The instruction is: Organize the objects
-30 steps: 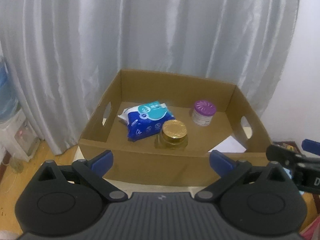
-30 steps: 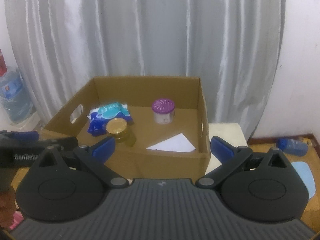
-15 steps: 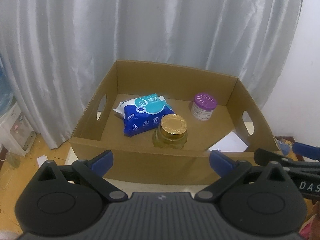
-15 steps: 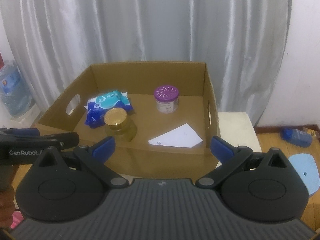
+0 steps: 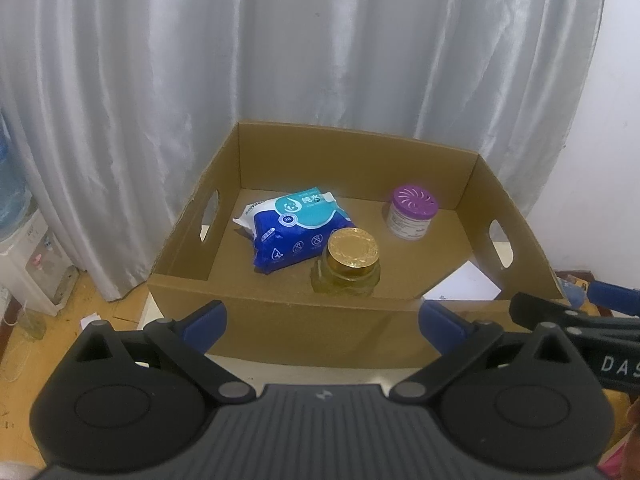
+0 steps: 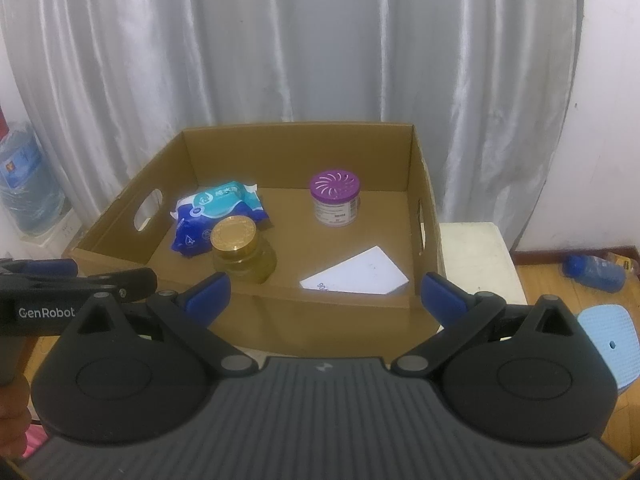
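1. Cardboard box [image 5: 280,322] looms nearer than a second ago in both wrist views: the grippers have advanced toward its near wall.
2. Inside it, the gold-lidded jar [image 5: 352,266] touches the wipes pack [image 5: 298,228]; the purple-lidded tub [image 5: 412,216] stands apart.
3. Left gripper [image 5: 322,320] and right gripper [image 6: 326,294] are spread wide, empty; a pick looks imminent.

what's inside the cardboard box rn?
Cardboard box holds a wipes pack, gold-lid jar, purple-lid tub and white paper. Near wall hides the paper's front edge.
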The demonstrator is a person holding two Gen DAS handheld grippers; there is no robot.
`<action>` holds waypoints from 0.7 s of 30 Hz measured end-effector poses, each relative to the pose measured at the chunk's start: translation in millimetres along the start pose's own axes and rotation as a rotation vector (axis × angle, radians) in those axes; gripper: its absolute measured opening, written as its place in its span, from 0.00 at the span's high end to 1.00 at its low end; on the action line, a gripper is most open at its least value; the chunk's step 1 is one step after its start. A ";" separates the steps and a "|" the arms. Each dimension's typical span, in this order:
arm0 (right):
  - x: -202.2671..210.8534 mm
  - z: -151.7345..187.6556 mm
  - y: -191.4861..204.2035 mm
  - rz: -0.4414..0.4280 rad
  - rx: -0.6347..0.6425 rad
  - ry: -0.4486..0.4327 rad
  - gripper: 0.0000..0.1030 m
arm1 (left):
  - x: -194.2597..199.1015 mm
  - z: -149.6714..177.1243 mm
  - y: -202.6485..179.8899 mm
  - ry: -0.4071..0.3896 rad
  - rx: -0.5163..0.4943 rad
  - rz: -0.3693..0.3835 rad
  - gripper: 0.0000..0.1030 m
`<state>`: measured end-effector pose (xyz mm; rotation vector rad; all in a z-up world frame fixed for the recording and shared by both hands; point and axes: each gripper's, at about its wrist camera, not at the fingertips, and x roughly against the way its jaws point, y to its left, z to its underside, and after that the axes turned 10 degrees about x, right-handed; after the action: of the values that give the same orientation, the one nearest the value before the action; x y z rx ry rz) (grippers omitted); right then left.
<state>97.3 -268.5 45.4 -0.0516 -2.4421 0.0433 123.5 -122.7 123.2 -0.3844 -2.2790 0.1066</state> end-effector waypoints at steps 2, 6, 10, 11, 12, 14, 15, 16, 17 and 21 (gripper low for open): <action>0.1 0.3 0.2 0.000 -0.001 0.001 0.01 | 0.1 0.4 -0.5 0.000 -0.001 -0.001 0.01; 0.4 -0.2 -0.3 0.001 0.001 0.000 0.01 | 0.3 0.5 -0.6 -0.001 0.000 -0.002 0.01; 1.0 0.5 -0.5 0.002 0.001 -0.002 0.01 | 0.2 0.3 0.0 0.000 0.000 -0.001 0.01; 0.9 0.8 -0.7 0.002 0.001 -0.001 0.01 | 0.0 0.3 0.1 0.001 0.000 -0.001 0.01; 1.0 0.8 -0.6 0.002 0.001 0.000 0.01 | -0.1 0.4 0.0 0.001 0.000 -0.002 0.01; 1.2 1.3 -0.4 0.002 0.001 0.002 0.01 | -0.5 0.5 -0.5 0.002 0.001 -0.005 0.01; 1.3 1.3 -0.4 0.002 0.002 0.003 0.01 | -0.5 0.5 -0.5 0.003 0.002 -0.006 0.01; 1.6 1.5 -0.4 0.002 0.002 0.003 0.01 | -0.4 0.4 -0.4 0.003 0.004 -0.006 0.01; 1.5 1.5 -0.3 0.002 0.002 0.003 0.01 | -0.5 0.5 -0.6 0.002 0.005 -0.007 0.01; 1.2 1.7 -0.1 0.003 0.002 0.003 0.01 | -0.8 0.6 -0.3 0.005 0.007 -0.010 0.01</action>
<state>95.3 -268.5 44.9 -0.0545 -2.4392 0.0475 123.5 -123.2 122.3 -0.3693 -2.2748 0.1087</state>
